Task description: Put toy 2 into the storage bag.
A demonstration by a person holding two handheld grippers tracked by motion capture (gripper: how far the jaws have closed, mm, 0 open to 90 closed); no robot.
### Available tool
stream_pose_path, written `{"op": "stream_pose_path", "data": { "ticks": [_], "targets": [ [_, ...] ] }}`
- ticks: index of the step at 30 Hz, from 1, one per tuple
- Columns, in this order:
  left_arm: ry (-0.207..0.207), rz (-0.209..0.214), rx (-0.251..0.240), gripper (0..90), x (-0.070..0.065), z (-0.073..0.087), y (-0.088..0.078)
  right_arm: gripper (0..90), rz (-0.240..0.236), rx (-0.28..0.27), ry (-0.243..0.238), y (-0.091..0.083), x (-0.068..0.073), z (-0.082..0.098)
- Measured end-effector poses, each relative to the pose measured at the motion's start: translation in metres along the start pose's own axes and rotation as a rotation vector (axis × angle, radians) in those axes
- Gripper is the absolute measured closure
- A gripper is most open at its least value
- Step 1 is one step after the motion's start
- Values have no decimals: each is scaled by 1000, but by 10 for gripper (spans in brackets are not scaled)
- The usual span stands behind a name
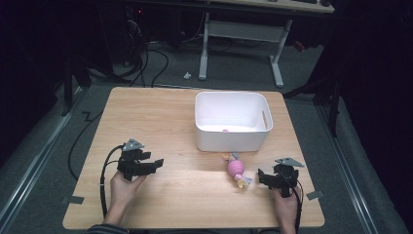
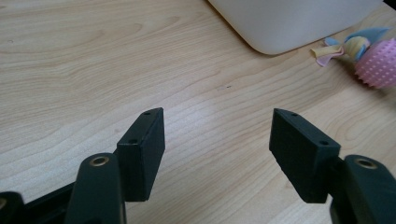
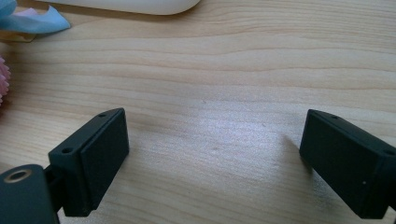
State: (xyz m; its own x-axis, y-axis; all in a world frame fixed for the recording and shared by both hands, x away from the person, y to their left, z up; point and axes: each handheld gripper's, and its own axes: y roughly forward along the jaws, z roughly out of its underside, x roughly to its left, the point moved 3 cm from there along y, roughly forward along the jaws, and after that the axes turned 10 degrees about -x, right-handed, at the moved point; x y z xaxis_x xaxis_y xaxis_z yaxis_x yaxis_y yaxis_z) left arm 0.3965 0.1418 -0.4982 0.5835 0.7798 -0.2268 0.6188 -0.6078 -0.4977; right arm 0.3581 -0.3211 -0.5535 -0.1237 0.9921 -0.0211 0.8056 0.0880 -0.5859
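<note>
A pink knobbly ball toy (image 1: 236, 168) with pastel cloth tails lies on the wooden table (image 1: 160, 112), just in front of a white plastic bin (image 1: 233, 141). My left gripper (image 1: 157, 164) is held low at the table's left, pointing right toward the toy, well apart from it. Its jaws stand open with only bare wood between them (image 2: 217, 116). The toy (image 2: 379, 65) and the bin's corner (image 2: 289, 23) lie ahead of it. My right gripper (image 1: 260, 176) sits just right of the toy, open and empty (image 3: 215, 116). The toy's blue cloth tail (image 3: 32, 21) is at its upper left.
Something small and pink (image 1: 225, 130) lies on the bin's floor. Cables trail from both grippers off the table's front edge. A desk frame (image 1: 277, 58) and cables stand on the floor beyond the table. Bare wood stretches between the two grippers.
</note>
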Motion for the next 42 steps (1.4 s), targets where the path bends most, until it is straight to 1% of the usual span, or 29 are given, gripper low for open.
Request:
{"op": "stream_pose_path", "data": {
  "ticks": [5, 8, 11, 15, 20, 23, 26, 29, 31, 35, 40, 42],
  "targets": [
    [-3, -2, 1, 363, -1, 6, 4, 80, 0, 0, 0, 0, 0, 0],
    [-3, -10, 4, 362, 0, 10, 6, 80, 0, 0, 0, 0, 0, 0],
    [-12, -9, -1, 359, 2, 12, 7, 80, -1, 0, 0, 0, 0, 0],
    [-12, -21, -4, 358, 3, 16, 7, 80, -2, 0, 0, 0, 0, 0],
    [-23, -29, -4, 354, 7, 22, 9, 80, -1, 0, 0, 0, 0, 0],
    [-17, -56, -11, 354, 8, 24, 10, 80, -2, 0, 0, 0, 0, 0],
    [-39, -63, -21, 356, 10, 27, 11, 80, -1, 0, 0, 0, 0, 0],
    [-32, -84, -13, 355, 13, 32, 13, 80, -1, 0, 0, 0, 0, 0],
    [-36, -93, -8, 355, 14, 35, 15, 80, -1, 0, 0, 0, 0, 0],
    [-28, -118, -10, 354, 16, 38, 18, 80, -2, 0, 0, 0, 0, 0],
    [-17, -141, -11, 349, 18, 40, 23, 80, -1, 0, 0, 0, 0, 0],
    [-28, -134, -12, 346, 19, 40, 24, 80, -1, 0, 0, 0, 0, 0]
  ]
}}
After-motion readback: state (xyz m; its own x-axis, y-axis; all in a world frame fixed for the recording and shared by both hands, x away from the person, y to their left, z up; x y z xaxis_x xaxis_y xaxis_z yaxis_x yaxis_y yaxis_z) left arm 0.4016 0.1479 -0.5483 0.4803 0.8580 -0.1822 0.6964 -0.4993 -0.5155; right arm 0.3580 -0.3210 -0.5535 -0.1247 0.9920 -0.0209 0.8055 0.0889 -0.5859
